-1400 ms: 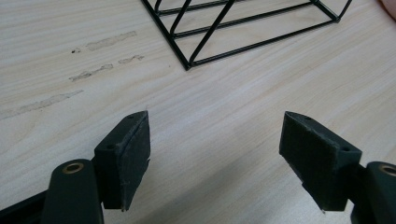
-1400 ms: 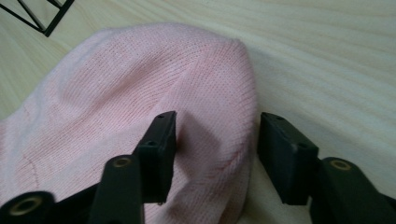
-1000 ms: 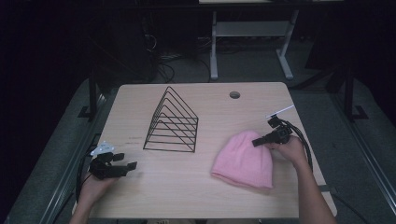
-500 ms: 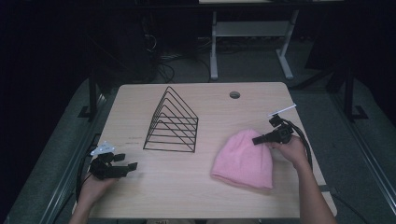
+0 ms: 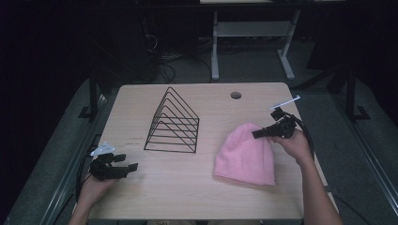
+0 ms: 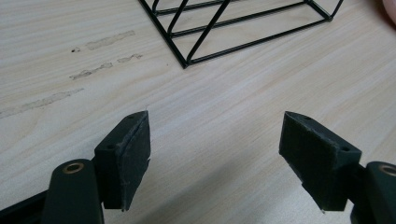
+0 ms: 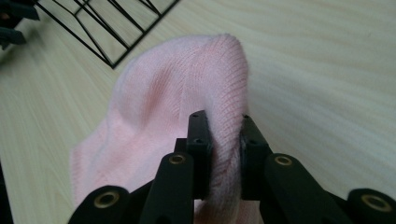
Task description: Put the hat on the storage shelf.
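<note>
High view: we see the pink knitted beanie [image 5: 245,155] on the right of the pale wooden table [image 5: 187,197], right gripper [image 5: 256,134] at its far edge. Left gripper view: our left gripper [image 6: 215,144] gapes wide, holding nothing, near the black wire rack [image 6: 243,28]. Right gripper view: our jaws, just closing, pinch the beanie's fold.

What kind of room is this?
Probably a lab or workshop recording bench: a light wood table with a cable hole, cables on the dark floor, a metal stand behind.
</note>
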`<act>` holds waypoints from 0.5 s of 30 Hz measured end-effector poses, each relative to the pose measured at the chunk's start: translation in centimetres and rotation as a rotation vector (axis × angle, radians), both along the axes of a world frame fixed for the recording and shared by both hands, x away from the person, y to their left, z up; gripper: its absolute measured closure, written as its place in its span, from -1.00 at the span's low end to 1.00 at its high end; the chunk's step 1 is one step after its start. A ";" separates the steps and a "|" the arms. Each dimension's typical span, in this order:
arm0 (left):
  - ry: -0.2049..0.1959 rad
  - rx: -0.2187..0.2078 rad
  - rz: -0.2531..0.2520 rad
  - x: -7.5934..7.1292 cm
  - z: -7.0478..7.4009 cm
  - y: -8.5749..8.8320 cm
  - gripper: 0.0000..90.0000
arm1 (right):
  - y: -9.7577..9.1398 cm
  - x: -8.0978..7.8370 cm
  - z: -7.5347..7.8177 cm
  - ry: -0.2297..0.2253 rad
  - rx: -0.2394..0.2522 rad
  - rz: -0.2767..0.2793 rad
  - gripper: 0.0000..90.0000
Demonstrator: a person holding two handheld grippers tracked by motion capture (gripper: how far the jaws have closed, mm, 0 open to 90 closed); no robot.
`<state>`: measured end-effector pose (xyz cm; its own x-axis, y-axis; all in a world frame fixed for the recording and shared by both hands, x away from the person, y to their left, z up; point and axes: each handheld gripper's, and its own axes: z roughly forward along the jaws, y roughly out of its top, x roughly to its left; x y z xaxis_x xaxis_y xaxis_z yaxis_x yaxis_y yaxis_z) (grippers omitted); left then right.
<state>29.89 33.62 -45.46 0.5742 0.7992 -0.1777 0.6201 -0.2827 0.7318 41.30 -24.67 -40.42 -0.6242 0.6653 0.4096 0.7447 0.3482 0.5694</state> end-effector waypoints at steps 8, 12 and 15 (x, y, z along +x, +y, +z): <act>0.008 -0.009 -0.006 0.2 0.3 0.1 -0.44 | 0.0 -0.4 2.3 -0.048 0.024 0.014 0.75; 0.004 -0.026 -0.005 0.4 0.9 0.3 -0.44 | -0.1 -0.4 2.9 -0.064 0.038 0.020 0.75; 0.009 -0.041 -0.009 0.5 1.2 0.3 -0.44 | -0.1 -0.3 3.6 -0.077 0.041 0.022 0.75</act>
